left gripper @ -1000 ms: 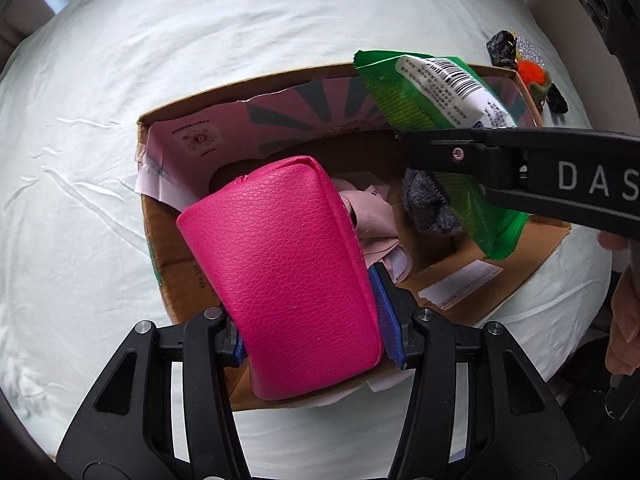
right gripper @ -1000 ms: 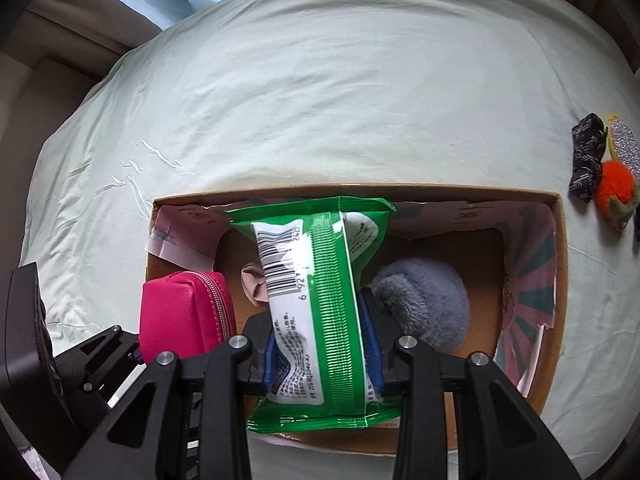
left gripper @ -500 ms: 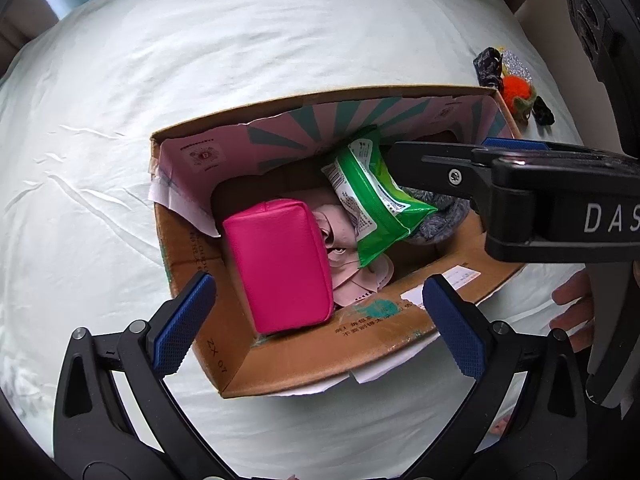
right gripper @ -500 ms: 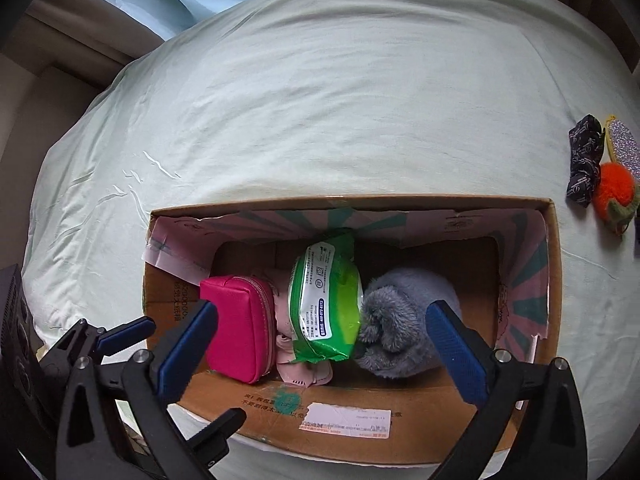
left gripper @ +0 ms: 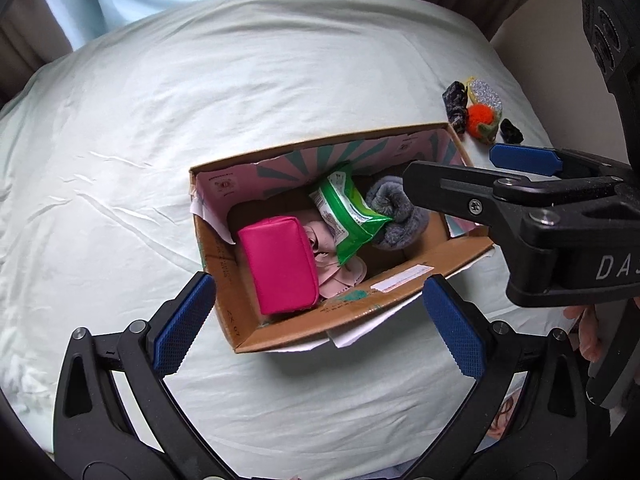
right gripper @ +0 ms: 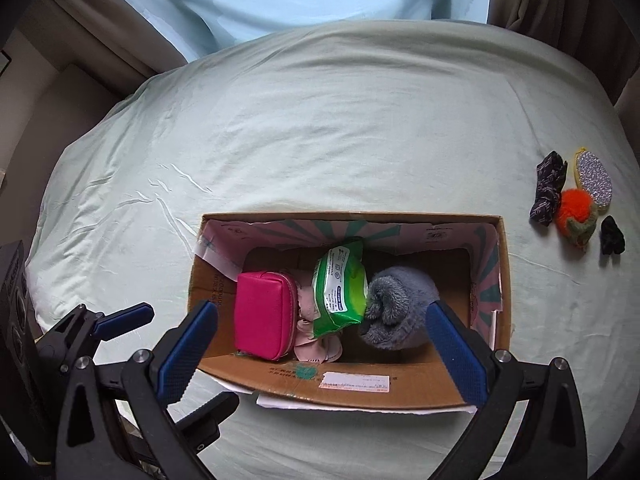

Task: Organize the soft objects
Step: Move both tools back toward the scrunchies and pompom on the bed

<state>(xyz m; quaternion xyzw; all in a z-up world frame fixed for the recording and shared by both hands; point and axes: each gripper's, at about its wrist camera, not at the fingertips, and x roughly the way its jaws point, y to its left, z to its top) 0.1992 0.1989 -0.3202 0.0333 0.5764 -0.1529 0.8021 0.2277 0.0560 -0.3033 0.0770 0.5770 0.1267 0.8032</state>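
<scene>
An open cardboard box [right gripper: 400, 394] [left gripper: 240, 276] sits on a pale green bed. Inside lie a pink pouch [right gripper: 264, 316] [left gripper: 280, 264] at the left, pale pink cloth [right gripper: 316, 350], a green wipes pack [right gripper: 340, 288] [left gripper: 346, 216] leaning in the middle, and a grey fluffy item [right gripper: 398, 312] [left gripper: 394, 216] at the right. My left gripper [left gripper: 318, 326] is open and empty above the box's near left corner. My right gripper [right gripper: 320, 348] is open and empty above the box's near wall.
Small soft items lie on the bed right of the box: a dark patterned scrunchie [right gripper: 546, 188], an orange pompom [right gripper: 576, 212], a glittery oval piece [right gripper: 596, 178] and a black scrunchie [right gripper: 612, 234]. Curtains and a light blue wall stand behind the bed.
Both grippers opened, dropping the pink pouch and the green wipes pack into the box, then pulled up and back away from it.
</scene>
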